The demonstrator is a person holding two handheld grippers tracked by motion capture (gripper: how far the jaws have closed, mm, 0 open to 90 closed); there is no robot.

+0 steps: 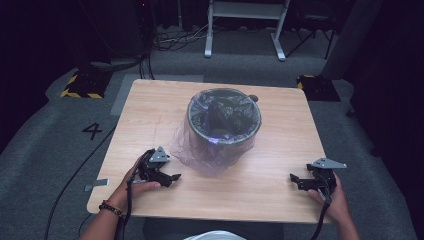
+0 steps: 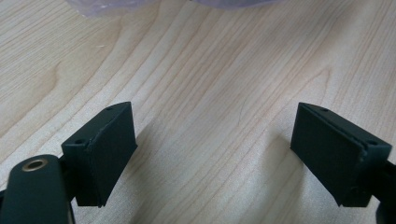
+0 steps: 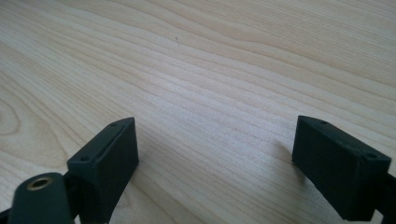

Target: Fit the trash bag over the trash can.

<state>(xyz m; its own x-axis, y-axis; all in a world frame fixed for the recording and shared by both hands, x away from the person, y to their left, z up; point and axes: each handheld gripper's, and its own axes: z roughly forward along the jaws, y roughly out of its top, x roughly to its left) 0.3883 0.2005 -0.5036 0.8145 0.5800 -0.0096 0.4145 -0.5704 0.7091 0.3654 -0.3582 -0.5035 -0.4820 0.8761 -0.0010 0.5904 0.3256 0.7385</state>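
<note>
- Since both grippers sit low on the table (image 1: 150, 105) with nothing in them, left gripper (image 1: 170, 178) jaws apart, right gripper (image 1: 296, 180) jaws spread wide too, it's all about the bin (image 1: 224, 125) mid-table.
- Bin looks like a round, stiff, dark mesh thing, probably light.
- Bag (image 1: 192, 150) lining it is thin, clear-purple plastic, crinkly, slippery, tears easily I'd guess.
- Best hold: pinch the loose film draped over the rim or the skirt pooled near the left gripper.
- Tabletop's pale wood grain, smooth.
</note>
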